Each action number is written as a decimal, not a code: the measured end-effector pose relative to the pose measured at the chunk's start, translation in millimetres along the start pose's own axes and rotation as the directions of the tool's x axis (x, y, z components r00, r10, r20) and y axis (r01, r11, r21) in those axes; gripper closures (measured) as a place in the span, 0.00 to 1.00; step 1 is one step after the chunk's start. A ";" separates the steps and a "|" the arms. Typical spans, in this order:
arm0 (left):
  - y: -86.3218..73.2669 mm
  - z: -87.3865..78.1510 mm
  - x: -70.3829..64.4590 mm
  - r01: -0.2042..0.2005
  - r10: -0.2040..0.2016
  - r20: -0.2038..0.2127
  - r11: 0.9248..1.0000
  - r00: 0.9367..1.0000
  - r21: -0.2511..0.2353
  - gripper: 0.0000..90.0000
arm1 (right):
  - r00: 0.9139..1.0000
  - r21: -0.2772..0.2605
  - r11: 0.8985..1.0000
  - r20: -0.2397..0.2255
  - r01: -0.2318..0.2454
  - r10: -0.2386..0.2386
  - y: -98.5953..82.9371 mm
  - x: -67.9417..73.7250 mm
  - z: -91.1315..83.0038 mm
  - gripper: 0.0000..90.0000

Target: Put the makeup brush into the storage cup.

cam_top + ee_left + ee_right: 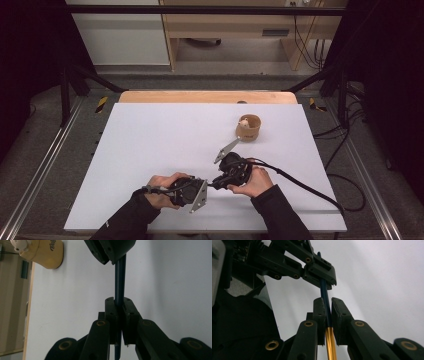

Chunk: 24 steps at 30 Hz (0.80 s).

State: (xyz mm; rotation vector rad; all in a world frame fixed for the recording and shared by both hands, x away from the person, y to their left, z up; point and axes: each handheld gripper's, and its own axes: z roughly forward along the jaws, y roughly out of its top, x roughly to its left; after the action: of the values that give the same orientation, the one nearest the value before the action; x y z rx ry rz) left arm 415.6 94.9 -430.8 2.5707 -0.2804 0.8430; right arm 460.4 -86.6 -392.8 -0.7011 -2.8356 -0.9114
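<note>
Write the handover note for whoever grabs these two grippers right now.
Left gripper: shut on the dark blue end of the pen.
Right gripper: shut on the same pen, where blue meets gold.
Both hands hold the pen between them, low over the near middle of the white table; the grippers face each other, close together.
Wooden cup stands upright at the far right of the table with a small white thing inside; it is untouched.
Done: pen is lifted and gripped at both ends.
Left: probably pull the blue part off the gold part, or pass it to one gripper, then put the pen away, perhaps in the cup.
</note>
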 end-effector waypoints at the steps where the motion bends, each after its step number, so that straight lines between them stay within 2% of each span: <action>1: -0.3 -0.5 0.4 0.004 -0.004 0.000 1.000 1.000 -0.001 0.94 | 1.000 -0.013 1.000 0.003 0.001 -0.001 0.1 0.2 -0.8 0.91; 7: -2.5 -1.4 0.9 0.046 -0.046 0.017 0.999 0.999 0.005 0.94 | 0.999 -0.085 0.996 0.051 0.022 -0.018 0.0 -0.8 -14.8 0.84; 10: -3.9 -1.7 0.6 0.086 -0.086 0.033 0.996 0.996 0.003 0.94 | 0.995 -0.124 0.992 0.094 0.023 -0.011 -0.4 -0.8 -21.4 0.78; 12: -5.0 -1.8 0.1 0.120 -0.120 0.037 0.993 0.992 -0.005 0.94 | 0.993 -0.152 0.988 0.116 0.026 -0.009 -0.7 -1.0 -26.3 0.75; 15: -7.0 -3.4 2.1 0.140 -0.140 0.034 0.990 0.990 0.004 0.94 | 0.989 -0.202 0.979 0.145 0.025 0.004 -1.2 -1.0 -33.6 0.70; 19: -10.8 -5.0 3.0 0.204 -0.204 0.036 0.979 0.978 -0.002 0.94 | 0.984 -0.258 0.966 0.178 0.030 0.017 -3.1 -2.5 -44.1 0.63; 24: -15.0 -6.9 3.9 0.263 -0.263 0.030 0.965 0.964 0.009 0.93 | 0.980 -0.316 0.948 0.196 0.027 0.038 -5.5 -3.1 -51.7 0.56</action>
State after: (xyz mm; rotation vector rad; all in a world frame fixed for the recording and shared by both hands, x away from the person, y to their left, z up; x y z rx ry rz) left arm 419.9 111.2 -428.3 2.5526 0.0554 0.7057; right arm 457.6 -121.2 -354.0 -0.8787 -2.8817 -1.3928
